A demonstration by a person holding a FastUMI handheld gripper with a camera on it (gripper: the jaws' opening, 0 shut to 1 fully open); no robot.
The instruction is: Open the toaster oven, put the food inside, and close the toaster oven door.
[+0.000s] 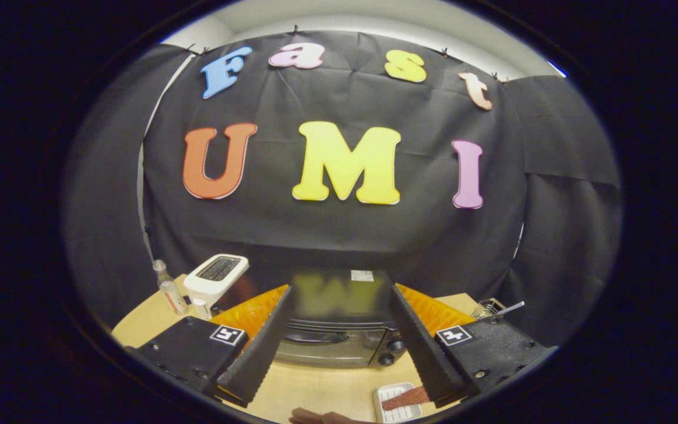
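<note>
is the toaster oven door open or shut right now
Shut: the toaster oven door stands upright with its handle on the front, framed by the open fingers.

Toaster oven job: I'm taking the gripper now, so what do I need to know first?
Hand-held gripper: open, holding nothing, fingers spread either side of the toaster oven.
Toaster oven: on the wooden table, just ahead of the fingers, door shut, handle facing you.
Food: a reddish-brown strip lies on a small white tray near the right finger.
Also there: a white pop-up toaster and a small clear bottle beyond the left finger, and a hand at the table's near edge.
Done: nothing yet.
Left: open the door, put the food in, close the door.
</note>
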